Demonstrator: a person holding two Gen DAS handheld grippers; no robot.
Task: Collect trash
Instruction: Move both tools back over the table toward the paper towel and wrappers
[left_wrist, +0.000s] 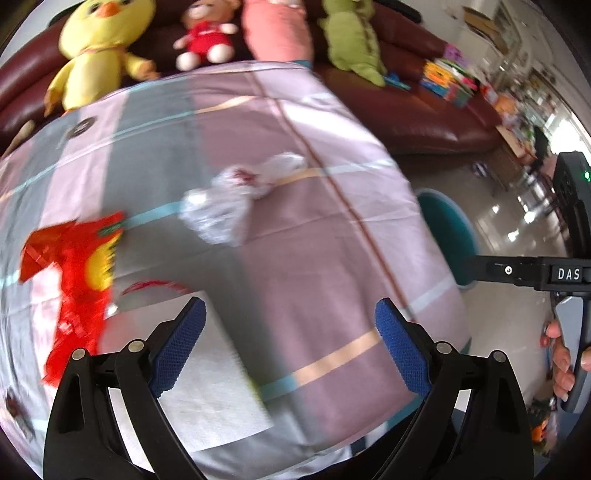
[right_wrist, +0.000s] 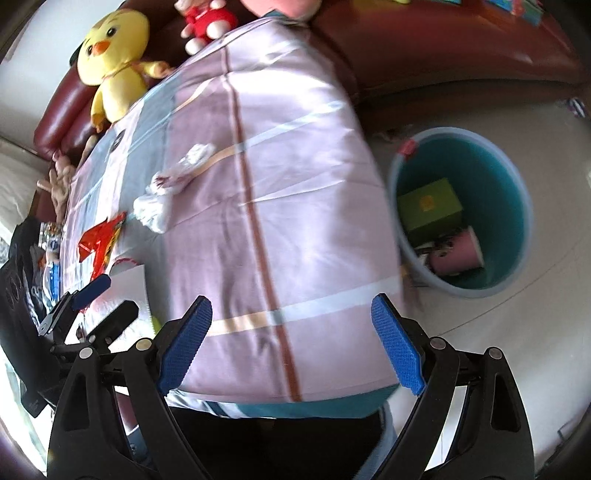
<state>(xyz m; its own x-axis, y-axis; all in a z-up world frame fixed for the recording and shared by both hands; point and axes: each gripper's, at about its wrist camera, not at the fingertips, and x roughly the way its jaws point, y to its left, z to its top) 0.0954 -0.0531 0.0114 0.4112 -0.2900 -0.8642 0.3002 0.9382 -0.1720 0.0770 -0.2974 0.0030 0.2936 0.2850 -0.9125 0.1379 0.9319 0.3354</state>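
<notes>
Between pickups: both grippers empty over the tabletop (right_wrist: 303, 177)

The left gripper (left_wrist: 290, 343) and right gripper (right_wrist: 291, 341) hold their fingers apart. A red wrapper (left_wrist: 77, 266) and crumpled white plastic (left_wrist: 221, 210) lie ahead, probably next; the bin (right_wrist: 517, 206) waits on the floor beside, nothing blocking.

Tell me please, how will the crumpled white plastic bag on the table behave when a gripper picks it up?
The white plastic bag looks thin and crumpled, so it is probably floppy and will sag from the pinch point. It seems very light, so a push may only slide it along the smooth tablecloth. Its glossy film may slip between the pads.
</notes>
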